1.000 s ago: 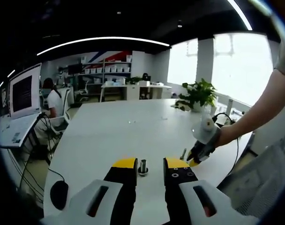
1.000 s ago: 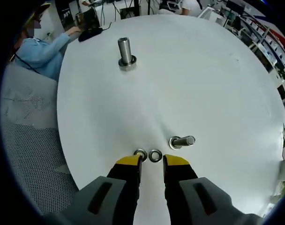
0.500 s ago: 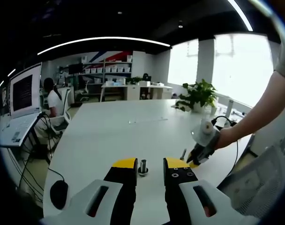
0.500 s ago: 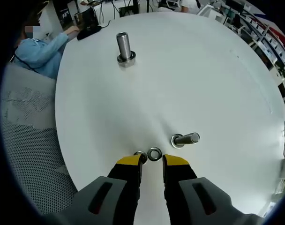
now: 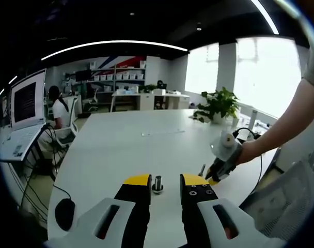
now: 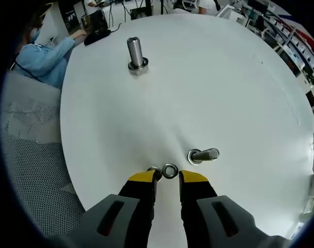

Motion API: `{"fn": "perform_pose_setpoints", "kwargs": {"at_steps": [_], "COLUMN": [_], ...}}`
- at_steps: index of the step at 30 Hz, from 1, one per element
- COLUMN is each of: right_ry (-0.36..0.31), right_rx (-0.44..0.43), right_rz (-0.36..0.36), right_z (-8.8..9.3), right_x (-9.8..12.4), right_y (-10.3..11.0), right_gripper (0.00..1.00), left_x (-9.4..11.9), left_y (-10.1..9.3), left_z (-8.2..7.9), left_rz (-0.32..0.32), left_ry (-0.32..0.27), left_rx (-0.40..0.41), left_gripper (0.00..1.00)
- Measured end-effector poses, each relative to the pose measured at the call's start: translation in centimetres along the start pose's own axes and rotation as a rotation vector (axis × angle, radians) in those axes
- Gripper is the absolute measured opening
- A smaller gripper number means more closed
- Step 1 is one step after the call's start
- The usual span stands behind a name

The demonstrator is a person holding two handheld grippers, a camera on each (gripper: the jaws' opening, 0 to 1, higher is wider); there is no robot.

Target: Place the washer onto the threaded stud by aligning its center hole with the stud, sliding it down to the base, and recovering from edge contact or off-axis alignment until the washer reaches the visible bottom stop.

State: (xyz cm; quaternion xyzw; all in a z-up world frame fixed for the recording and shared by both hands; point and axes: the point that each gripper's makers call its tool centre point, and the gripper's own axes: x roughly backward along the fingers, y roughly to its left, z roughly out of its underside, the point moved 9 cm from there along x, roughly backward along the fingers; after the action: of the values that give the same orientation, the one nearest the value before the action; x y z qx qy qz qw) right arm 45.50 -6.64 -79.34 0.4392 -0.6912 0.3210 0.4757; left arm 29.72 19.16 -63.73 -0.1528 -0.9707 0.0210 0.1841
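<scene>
Across the white round bench (image 6: 208, 77) I note the items in descending order of size. My right tool (image 6: 167, 181) looks down on the bench near its edge, jaws spread with a clear gap between the yellow tips. My left tool (image 5: 165, 182) points level along the bench, jaws likewise spread and holding nothing. From the left gripper view I also see the right tool (image 5: 222, 166) held low over the bench by a hand.

An upright threaded stud (image 6: 136, 53) stands on its head well apart from the right tool, toward the far side; in the left gripper view the same stud (image 5: 157, 184) sits between my left jaw tips. A second bolt (image 6: 202, 154) lies on its side just beside the right tool.

Two washers lie flat at the right tool's tips: the washer (image 6: 170, 170) in the gap between them, and a second washer (image 6: 154, 171) touching or nearly touching the left tip, partly hidden.

My judgement on handling: the washer is thin, stiff, light steel and likely slippery on this smooth surface. It offers little height to grip, so I would pinch it across its outer rim, leaving the centre hole free for the stud.
</scene>
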Motion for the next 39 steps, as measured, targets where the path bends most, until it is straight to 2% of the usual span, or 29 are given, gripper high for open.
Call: {"fn": "perform_pose_setpoints", "kwargs": {"at_steps": [39], "right_ry": [-0.023], "right_rx": [-0.048], "right_rz": [0.001], "right_z": [0.24], "right_x": [0.12], "right_y": [-0.37], "right_gripper": [0.19], "left_x": [-0.16], "left_y": [-0.21], "left_z": [0.25], "left_rz": [0.007], "left_ry": [0.023], "left_rx": [-0.007], "left_gripper": [0.20]}}
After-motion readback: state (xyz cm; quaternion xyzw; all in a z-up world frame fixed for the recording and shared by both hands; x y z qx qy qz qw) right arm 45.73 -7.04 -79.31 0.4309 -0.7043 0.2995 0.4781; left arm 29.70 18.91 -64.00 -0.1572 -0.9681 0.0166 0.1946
